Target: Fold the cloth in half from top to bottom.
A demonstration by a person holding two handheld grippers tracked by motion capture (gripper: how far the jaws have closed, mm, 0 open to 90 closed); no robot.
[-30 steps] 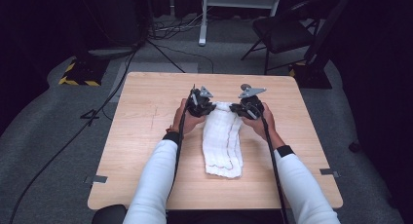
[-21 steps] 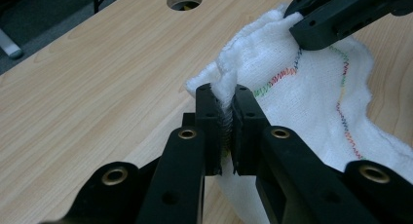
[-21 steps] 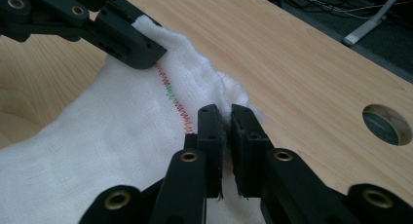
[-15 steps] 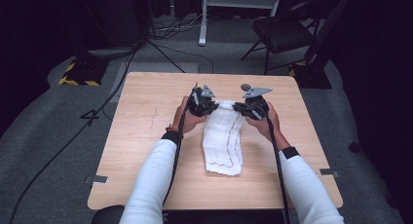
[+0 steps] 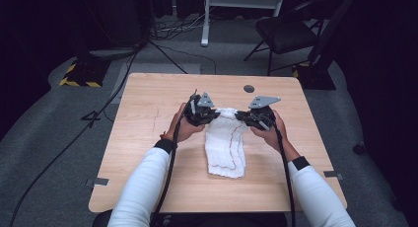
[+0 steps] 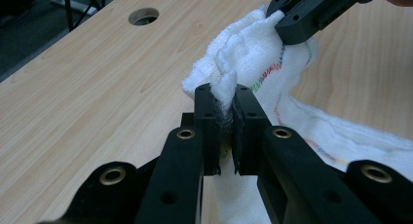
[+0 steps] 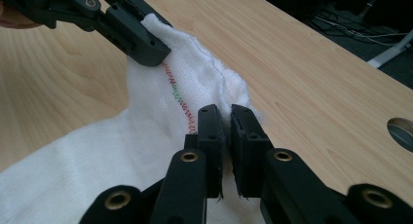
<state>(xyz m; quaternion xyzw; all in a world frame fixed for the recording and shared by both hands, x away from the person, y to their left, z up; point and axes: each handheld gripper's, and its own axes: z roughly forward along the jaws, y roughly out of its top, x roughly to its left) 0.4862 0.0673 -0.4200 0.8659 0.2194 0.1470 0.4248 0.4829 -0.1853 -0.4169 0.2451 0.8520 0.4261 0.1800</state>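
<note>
A white cloth (image 5: 226,145) with coloured stitching lies lengthwise on the wooden table (image 5: 148,138), its far end lifted. My left gripper (image 5: 211,116) is shut on the cloth's far left corner, and my right gripper (image 5: 241,117) is shut on the far right corner. In the left gripper view the jaws pinch a bunched fold of cloth (image 6: 253,53) at the left gripper (image 6: 225,100), with the other gripper's jaws clamped on the cloth farther off. In the right gripper view the right gripper (image 7: 227,119) nips the cloth edge (image 7: 160,136) the same way.
A round hole (image 5: 249,89) is cut in the table near its far edge. Beyond the table stand a chair (image 5: 286,34), a stand base and cables on the floor. Bare wood lies to both sides of the cloth.
Both grippers have moved away from me toward the far edge and risen a little, dragging the cloth's far end along. The near end of the cloth has slid the same way.
</note>
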